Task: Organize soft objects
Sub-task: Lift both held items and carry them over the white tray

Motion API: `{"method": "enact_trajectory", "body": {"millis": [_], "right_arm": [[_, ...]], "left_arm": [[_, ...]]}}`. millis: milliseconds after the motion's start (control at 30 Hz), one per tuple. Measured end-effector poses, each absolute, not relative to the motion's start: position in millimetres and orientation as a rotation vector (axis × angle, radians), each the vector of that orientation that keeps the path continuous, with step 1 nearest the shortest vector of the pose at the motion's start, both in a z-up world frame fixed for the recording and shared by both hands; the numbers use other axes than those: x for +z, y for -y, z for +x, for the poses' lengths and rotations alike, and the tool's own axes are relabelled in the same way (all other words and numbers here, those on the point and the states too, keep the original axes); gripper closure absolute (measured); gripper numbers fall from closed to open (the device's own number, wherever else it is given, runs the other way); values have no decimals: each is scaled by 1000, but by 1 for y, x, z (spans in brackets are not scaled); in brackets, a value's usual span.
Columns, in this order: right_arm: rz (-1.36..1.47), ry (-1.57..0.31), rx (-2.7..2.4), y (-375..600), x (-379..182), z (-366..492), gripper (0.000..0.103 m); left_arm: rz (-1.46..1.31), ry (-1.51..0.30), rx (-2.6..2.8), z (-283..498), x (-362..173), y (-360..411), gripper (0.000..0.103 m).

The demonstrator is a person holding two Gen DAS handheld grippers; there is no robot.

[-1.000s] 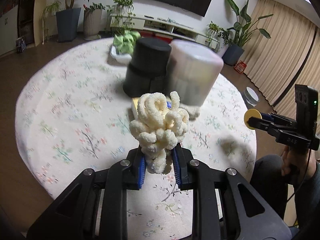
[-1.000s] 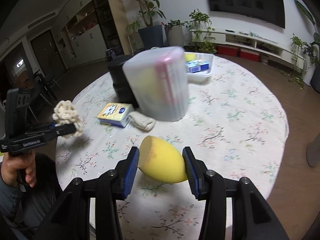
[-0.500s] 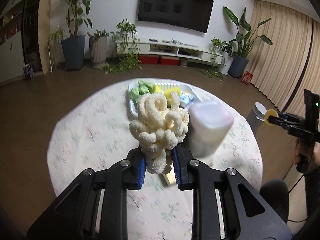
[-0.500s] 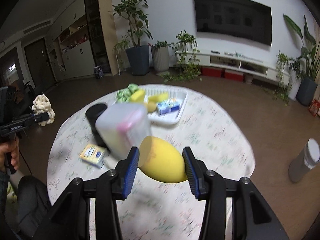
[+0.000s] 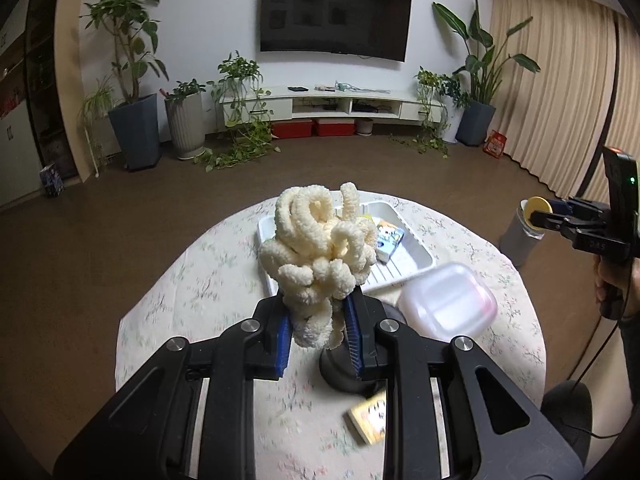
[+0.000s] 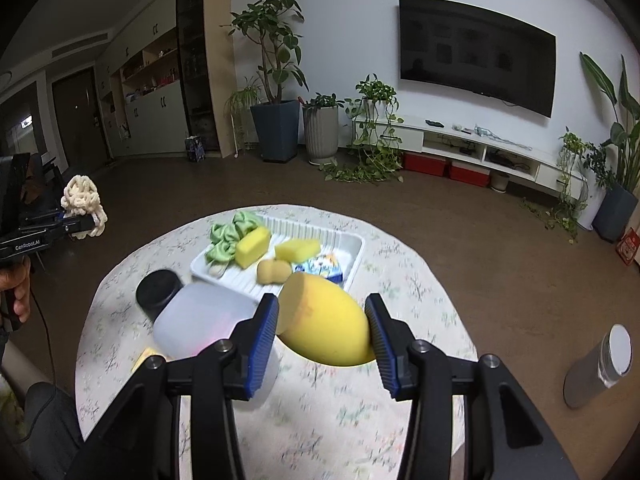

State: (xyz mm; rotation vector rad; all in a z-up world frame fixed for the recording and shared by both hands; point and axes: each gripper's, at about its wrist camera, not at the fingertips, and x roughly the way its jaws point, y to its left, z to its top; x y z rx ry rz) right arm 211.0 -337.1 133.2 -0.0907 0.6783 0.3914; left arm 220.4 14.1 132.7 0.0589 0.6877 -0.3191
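Observation:
My left gripper (image 5: 318, 326) is shut on a cream fuzzy knotted bundle (image 5: 316, 248), held high above the round table. In the right wrist view that same bundle (image 6: 82, 204) shows at the far left. My right gripper (image 6: 323, 326) is shut on a yellow egg-shaped sponge (image 6: 326, 330), also held above the table; in the left wrist view its flat end (image 5: 537, 205) shows at the far right. A white tray (image 6: 352, 258) on the table holds a green scrunchie (image 6: 226, 236), yellow sponges (image 6: 252, 246), a tan sponge (image 6: 274, 271) and a blue-white packet (image 6: 320, 266).
A translucent lidded container (image 6: 200, 320) and a black cylinder (image 6: 158, 290) stand in front of the tray. A small yellow box (image 5: 370, 416) lies near the table's front. A grey cylindrical bin (image 6: 600, 366) stands on the floor at right. Potted plants and a TV bench line the far wall.
Both grippers have risen and drawn back from the table, each keeping its object. The table, tray and containers now look smaller and lower in both views.

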Motion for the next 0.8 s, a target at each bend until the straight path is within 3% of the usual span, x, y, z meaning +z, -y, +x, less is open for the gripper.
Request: {"method": "enact_trajectory", "body": {"millis": [400,800], "right_arm": [[-168,-724,420,309,123,305,55],[-176,-837,462,274,72,390,55]], "left_arm": [[139,-769,-367,318,113,18,82],[179,-895,-437,402,61,60,82]]}}
